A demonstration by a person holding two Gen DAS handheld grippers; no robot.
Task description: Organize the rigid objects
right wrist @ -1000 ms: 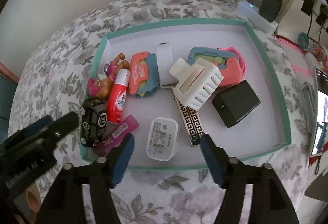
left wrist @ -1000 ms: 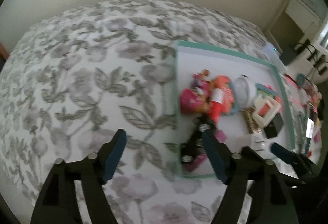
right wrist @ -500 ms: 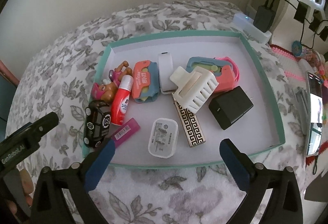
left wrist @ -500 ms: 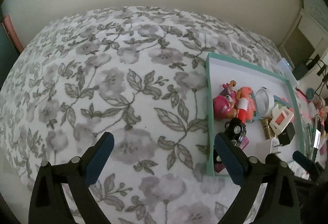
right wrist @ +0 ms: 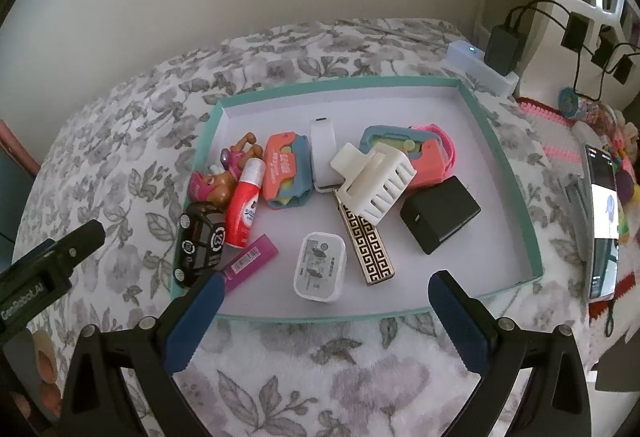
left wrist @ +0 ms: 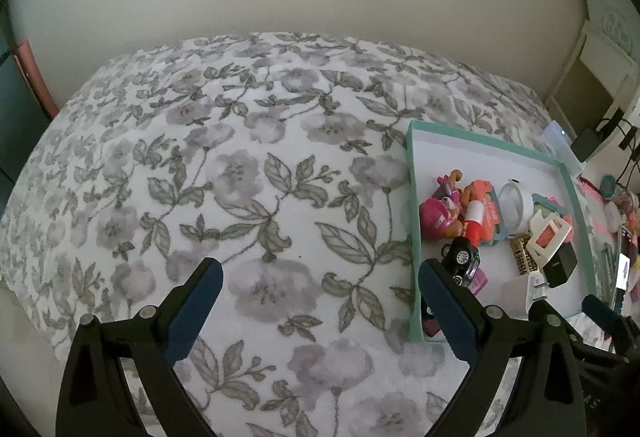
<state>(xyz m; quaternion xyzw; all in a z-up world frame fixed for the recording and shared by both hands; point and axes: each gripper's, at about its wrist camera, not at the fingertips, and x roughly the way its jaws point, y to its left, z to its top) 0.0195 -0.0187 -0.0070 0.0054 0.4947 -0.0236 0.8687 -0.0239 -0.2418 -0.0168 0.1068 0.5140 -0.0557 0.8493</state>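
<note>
The left gripper hangs over bare floral bedspread, just left of the teal tray; its jaws have just been opening and now stand wide, nothing between them. In the tray, from its left side: a black toy car, a pup figure, a red tube and a magenta stick crowd together; then a white adapter, a patterned gold bar, a white claw clip and a black charger cube. The right gripper hovers over the tray's near rim, its jaws also freshly spread and empty, the adapter lying just ahead of them.

This looks like a pause between picks: both hands free, nothing chosen. The next move calls for lowering one gripper onto a single item, likely the adapter, with the jaws straddling its short sides.
</note>
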